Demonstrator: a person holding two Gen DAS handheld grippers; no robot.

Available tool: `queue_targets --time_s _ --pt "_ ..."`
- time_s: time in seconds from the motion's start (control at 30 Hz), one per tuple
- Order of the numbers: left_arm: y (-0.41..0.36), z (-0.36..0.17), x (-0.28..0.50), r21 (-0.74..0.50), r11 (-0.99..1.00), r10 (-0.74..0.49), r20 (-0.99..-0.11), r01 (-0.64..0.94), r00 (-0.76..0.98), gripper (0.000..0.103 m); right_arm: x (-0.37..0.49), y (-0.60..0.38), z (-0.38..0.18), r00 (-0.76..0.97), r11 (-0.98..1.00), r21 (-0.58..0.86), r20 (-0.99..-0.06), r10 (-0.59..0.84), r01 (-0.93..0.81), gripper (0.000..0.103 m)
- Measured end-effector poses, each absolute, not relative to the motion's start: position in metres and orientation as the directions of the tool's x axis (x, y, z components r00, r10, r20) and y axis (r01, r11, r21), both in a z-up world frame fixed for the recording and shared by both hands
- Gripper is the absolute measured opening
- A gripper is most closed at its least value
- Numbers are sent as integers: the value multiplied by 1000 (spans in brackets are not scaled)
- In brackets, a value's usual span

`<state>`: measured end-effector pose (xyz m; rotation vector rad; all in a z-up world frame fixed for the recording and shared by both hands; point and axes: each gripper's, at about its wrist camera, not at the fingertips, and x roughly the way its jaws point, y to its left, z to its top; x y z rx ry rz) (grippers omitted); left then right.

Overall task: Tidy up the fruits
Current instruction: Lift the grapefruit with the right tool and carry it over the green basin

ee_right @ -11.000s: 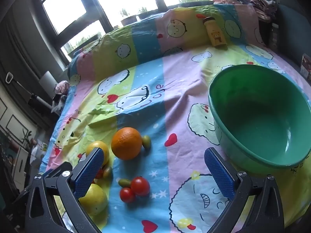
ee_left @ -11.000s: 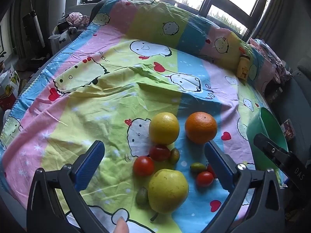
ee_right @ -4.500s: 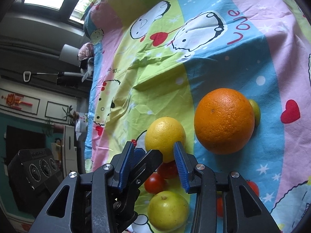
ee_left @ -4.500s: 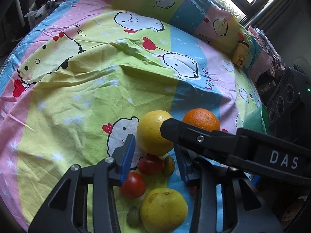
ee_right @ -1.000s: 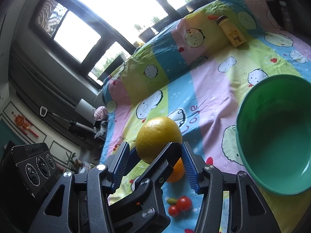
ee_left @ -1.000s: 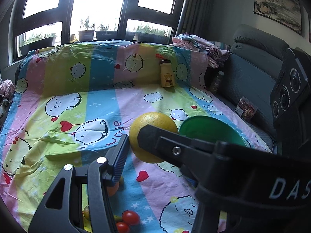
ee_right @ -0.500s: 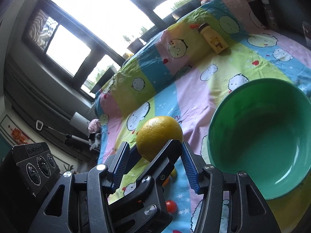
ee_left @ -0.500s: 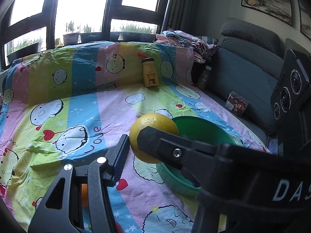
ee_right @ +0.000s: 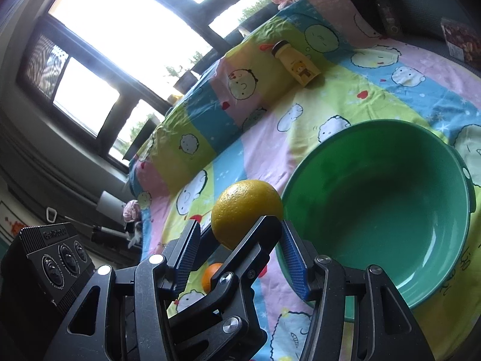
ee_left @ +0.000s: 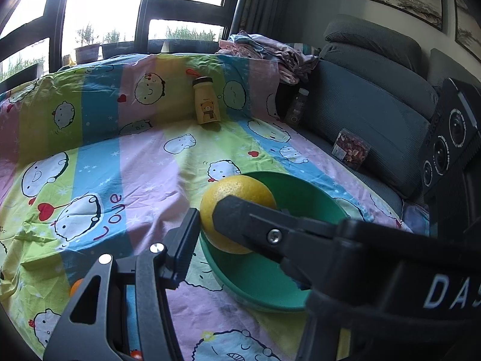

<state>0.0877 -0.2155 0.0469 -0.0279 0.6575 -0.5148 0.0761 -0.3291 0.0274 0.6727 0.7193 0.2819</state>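
Observation:
A yellow citrus fruit (ee_left: 237,207) is held in the air by both grippers, which cross each other around it. My left gripper (ee_left: 210,225) is shut on it; my right gripper (ee_right: 240,240) is shut on it too. The fruit (ee_right: 246,210) hangs just above the near left rim of the green bowl (ee_right: 381,210), which looks empty. The bowl (ee_left: 270,282) sits on the patterned sheet. An orange (ee_right: 212,272) lies on the sheet below the grippers.
A yellow bear bottle (ee_left: 206,105) stands at the back of the sheet (ee_left: 120,162). A grey sofa (ee_left: 360,114) with a snack packet (ee_left: 350,152) and a dark bottle (ee_left: 296,108) lies to the right. Small tomatoes (ee_left: 136,354) lie near the front edge.
Both grippers closed on the yellow fruit, lifted it off the sheet and carried it right. Over the last second it has come to the bowl's rim.

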Motion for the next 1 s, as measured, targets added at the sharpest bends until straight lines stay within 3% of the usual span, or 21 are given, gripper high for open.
queue_targets --time_s 1.0 --pt "-265 16 105 -243 827 -523 -664 508 535 52 75 -377 0 707 738 657 -595 383 154 57"
